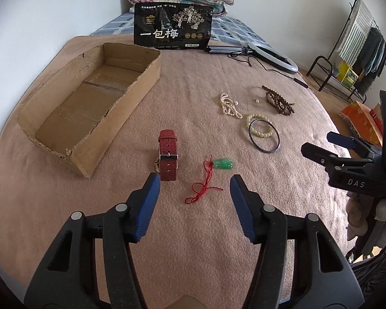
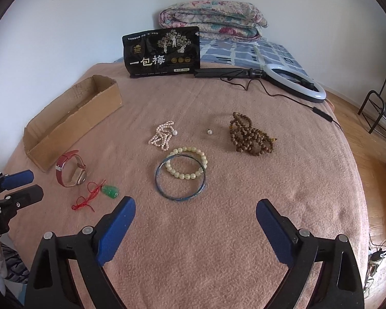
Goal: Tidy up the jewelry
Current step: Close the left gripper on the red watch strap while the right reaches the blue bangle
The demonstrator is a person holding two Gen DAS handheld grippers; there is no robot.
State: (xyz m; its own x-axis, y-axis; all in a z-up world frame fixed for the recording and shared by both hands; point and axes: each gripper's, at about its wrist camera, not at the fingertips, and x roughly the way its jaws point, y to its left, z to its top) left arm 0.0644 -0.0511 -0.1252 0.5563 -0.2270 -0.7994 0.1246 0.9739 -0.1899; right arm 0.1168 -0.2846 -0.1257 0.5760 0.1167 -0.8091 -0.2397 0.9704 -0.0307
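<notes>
From your left wrist view, your left gripper [image 1: 195,180] is hovering over the pink blanket-covered bed [image 1: 90,219] with its jaws partly open and nothing between them, apparently lining up on the green jade pendant on a red cord [image 1: 223,164] lying just ahead, while the red-strapped wristwatch [image 1: 168,157] is standing on its edge just beside the left jaw. The open brown cardboard box [image 1: 131,87] is sitting empty to the left, likely waiting as the place to collect everything. Your right gripper [image 1: 319,144] is reaching in from the right edge. From your right wrist view, your right gripper is hanging with its jaws wide and empty, seemingly aiming at the thin dark bangle [image 2: 180,177], which is lying overlapped with the pale green bead bracelet [image 2: 187,162]. Beyond them you are seeing one pearl strand [image 2: 162,136], one loose white bead [image 2: 209,131] and one heap of brown wooden prayer beads [image 2: 251,135], well apart from each other. That is making seven loose pieces and one box, all still outside it.
</notes>
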